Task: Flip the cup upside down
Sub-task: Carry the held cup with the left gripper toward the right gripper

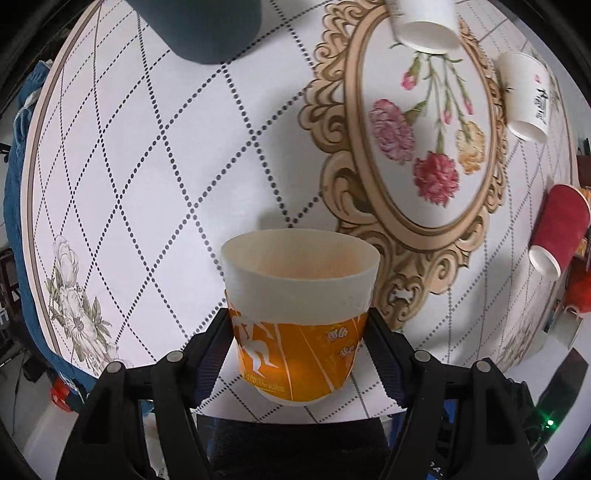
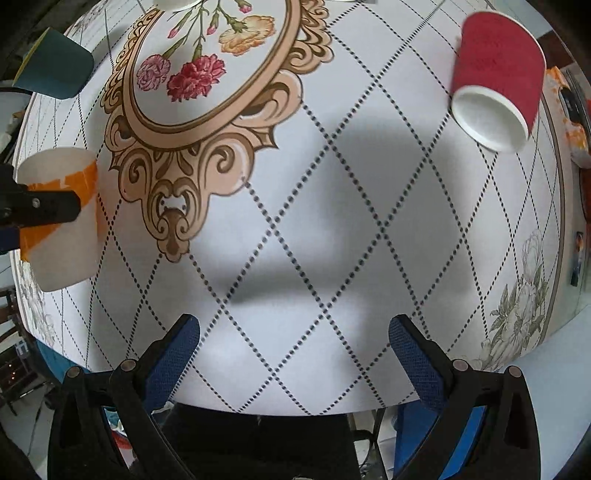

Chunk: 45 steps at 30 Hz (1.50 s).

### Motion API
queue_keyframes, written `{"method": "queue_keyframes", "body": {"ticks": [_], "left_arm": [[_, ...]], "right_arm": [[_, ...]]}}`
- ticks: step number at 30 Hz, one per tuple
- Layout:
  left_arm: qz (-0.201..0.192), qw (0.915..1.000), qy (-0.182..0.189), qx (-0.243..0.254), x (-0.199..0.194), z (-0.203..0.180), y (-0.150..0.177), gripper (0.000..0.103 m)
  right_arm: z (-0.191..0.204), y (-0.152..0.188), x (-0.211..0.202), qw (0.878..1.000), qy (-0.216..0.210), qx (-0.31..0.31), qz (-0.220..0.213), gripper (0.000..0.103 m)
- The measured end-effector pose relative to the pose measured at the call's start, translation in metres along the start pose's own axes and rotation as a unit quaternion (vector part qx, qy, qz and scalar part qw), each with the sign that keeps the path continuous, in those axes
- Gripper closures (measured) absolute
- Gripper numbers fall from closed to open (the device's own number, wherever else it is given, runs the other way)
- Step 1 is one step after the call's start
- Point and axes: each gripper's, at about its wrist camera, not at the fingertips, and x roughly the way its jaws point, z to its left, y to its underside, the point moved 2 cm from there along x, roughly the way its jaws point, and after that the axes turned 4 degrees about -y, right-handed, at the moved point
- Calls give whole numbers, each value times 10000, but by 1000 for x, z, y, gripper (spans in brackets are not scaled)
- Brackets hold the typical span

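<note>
Grasp is made: left gripper [image 1: 301,350] fingers clench the orange cup [image 1: 299,314], mouth still upward above the bench [image 1: 147,184]; flipping remains; right gripper [image 2: 295,350] hangs released.

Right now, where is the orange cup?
The orange cup is held between the left gripper fingers near the table's front edge, just beside the gold scroll frame; the right view shows it far left.

I see only part of the dark teal cup [image 1: 207,29]; the top edge cuts it off. The plain white paper cup [image 1: 424,26] is cut off too. My black finger [image 2: 40,206] hides part of the orange and white paper cup [image 2: 62,229].
</note>
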Motion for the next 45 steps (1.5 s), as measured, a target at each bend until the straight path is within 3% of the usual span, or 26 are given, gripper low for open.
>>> {"method": "queue_keyframes", "body": {"ticks": [11, 17, 21, 35, 40, 45], "left_arm": [[-85, 9993, -110, 349, 2, 0, -9, 33], [-101, 9990, -171, 392, 2, -9, -7, 32], [-92, 9989, -217, 394, 6, -12, -5, 15], [-195, 9985, -310, 416, -1, -16, -6, 14], [-417, 9978, -354, 379, -21, -14, 0, 14], [-969, 9933, -468, 414, -61, -7, 16, 14]], "right_arm": [[24, -27, 7, 9998, 189, 101, -57, 0], [24, -25, 9, 9997, 208, 117, -11, 0], [19, -27, 12, 9997, 199, 137, -6, 0], [3, -21, 8, 9997, 149, 181, -47, 0], [3, -17, 3, 9997, 99, 192, -78, 0], [6, -9, -24, 9995, -74, -8, -314, 0]]}}
